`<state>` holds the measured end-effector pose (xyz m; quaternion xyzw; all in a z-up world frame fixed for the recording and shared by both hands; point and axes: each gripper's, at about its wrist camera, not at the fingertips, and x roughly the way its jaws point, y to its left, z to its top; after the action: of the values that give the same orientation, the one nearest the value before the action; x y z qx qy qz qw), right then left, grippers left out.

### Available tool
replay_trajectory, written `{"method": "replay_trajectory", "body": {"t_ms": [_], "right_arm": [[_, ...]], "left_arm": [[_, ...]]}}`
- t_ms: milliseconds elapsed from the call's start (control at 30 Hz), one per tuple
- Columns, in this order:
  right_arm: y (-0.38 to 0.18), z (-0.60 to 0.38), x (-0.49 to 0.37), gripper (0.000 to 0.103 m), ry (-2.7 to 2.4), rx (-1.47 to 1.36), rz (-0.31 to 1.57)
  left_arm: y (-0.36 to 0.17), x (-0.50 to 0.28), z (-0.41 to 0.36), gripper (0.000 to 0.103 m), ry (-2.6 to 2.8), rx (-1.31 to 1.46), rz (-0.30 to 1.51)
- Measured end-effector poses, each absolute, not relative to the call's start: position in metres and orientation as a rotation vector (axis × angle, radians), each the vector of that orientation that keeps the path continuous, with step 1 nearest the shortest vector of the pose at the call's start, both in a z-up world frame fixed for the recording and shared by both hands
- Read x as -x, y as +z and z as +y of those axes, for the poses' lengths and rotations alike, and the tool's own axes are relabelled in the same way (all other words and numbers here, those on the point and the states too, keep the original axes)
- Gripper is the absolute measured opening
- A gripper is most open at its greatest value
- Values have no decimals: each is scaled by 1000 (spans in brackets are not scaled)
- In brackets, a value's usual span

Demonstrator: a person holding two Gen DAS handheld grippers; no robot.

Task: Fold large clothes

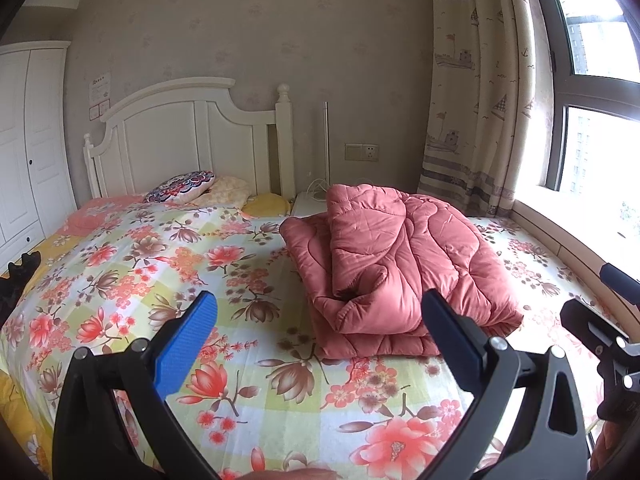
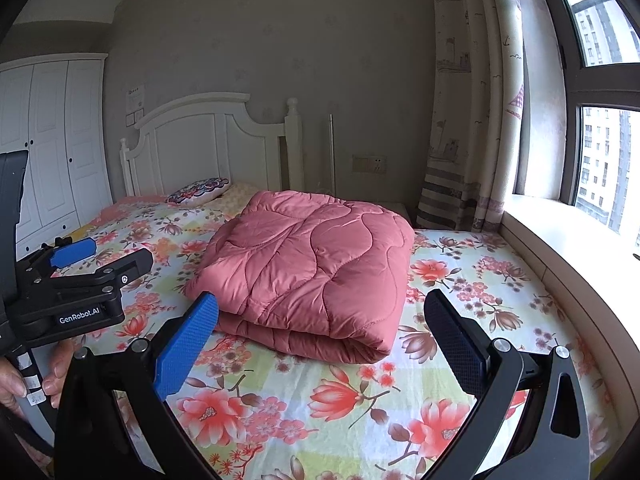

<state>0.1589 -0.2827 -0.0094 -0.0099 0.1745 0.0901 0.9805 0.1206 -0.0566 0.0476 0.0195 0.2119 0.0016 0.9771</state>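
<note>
Lying folded on the floral-sheeted bed [image 2: 460,280], the pink quilted comforter [image 2: 308,268] sits untouched; left gripper [image 1: 320,340] and right gripper [image 2: 320,340] hover wide, empty.

Both wrist views face the headboard [image 1: 192,128] low over the bed [image 2: 460,280], sharing the quilt [image 2: 312,264].

The pink quilted comforter [image 2: 308,268] sits folded into a thick, puffy bundle on the floral bedsheet [image 2: 360,400]; stitched wavy seams run across its top; layered edges stack at the near side; it lies toward the window side of the sheet, below the pillows, resting flat and untouched.
</note>
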Motion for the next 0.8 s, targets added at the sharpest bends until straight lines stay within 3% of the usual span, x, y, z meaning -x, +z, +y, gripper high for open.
{"method": "replay_trajectory", "body": {"t_ms": [800], "right_arm": [[-35,-277,-181,99,210,-20,437]], "left_arm": [[28,-133,-61,101,-40,-75,440]]}}
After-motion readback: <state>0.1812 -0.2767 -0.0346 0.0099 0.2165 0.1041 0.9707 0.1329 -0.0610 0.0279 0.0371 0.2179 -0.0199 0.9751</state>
